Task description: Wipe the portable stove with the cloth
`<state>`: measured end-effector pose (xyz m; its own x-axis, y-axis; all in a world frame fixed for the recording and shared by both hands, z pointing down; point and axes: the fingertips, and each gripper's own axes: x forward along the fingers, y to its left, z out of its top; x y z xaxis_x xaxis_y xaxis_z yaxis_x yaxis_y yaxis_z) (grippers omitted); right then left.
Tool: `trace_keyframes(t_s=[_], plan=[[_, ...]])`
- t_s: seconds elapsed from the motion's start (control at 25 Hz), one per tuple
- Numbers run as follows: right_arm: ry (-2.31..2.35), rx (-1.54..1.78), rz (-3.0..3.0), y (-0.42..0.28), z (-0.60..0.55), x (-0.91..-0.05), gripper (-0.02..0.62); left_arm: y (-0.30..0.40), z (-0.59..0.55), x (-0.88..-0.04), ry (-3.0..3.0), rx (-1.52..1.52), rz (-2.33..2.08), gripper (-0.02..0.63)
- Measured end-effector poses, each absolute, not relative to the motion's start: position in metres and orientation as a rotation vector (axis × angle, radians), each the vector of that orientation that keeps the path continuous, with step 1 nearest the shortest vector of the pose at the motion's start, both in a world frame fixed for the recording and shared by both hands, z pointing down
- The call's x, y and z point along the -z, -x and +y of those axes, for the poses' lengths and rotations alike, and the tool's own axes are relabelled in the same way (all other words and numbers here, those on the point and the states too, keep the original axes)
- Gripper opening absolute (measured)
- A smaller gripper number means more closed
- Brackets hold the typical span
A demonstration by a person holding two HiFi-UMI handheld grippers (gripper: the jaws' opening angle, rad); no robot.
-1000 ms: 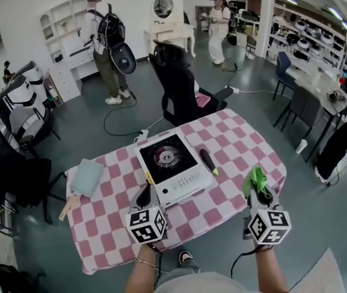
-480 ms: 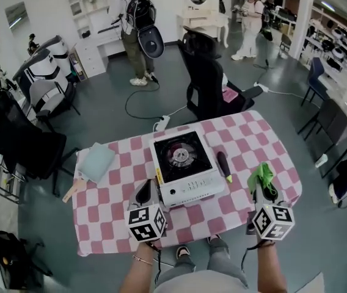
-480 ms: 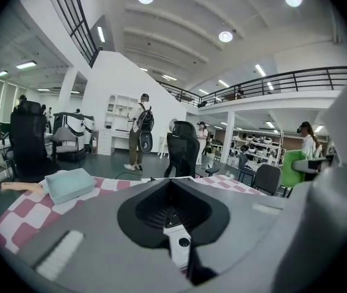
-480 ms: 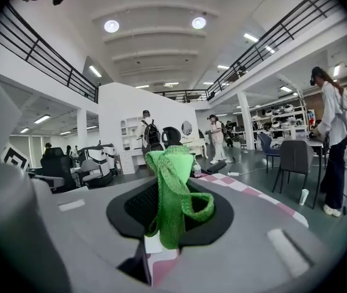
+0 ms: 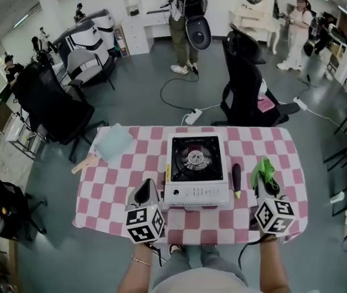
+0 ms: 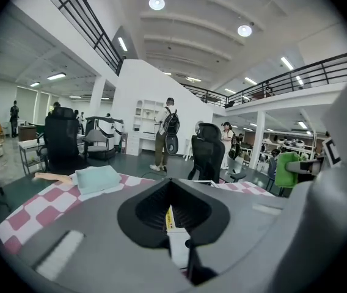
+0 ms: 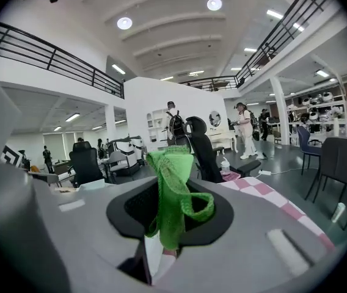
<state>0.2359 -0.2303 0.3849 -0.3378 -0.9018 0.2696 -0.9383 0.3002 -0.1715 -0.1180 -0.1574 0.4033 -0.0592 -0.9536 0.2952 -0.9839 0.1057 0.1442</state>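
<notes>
The checkered worktop [image 5: 109,191] carries the portable stove [image 5: 197,170] at its middle. At the near edge, the left claw [image 5: 145,189] sits clenched on nothing just left of the stove. The right claw [image 5: 265,183] pinches the green cloth [image 7: 173,188], held upright and apart from the stove's right side.

stove [image 5: 196,166] right: black tool [image 5: 236,177] blocks | left: bare tablecloth [image 5: 127,173]

Round ceiling lamps [image 6: 156,3] and strip lights [image 6: 57,76] give bright, even light from overhead; shadows are faint. All views bulge at the edges; the gripper views are ringed in black. The green cloth [image 7: 172,182] shows vivid against a blurred grey foreground.
</notes>
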Motion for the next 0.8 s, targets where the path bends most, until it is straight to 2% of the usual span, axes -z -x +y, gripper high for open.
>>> trace_keyframes(t_s=[0.8], plan=[[-1.286,-0.374,-2.457,-0.187,-0.294,-0.419,0.086,0.14,-0.144,-0.442,-1.702,-0.154,-2.185,0.0]])
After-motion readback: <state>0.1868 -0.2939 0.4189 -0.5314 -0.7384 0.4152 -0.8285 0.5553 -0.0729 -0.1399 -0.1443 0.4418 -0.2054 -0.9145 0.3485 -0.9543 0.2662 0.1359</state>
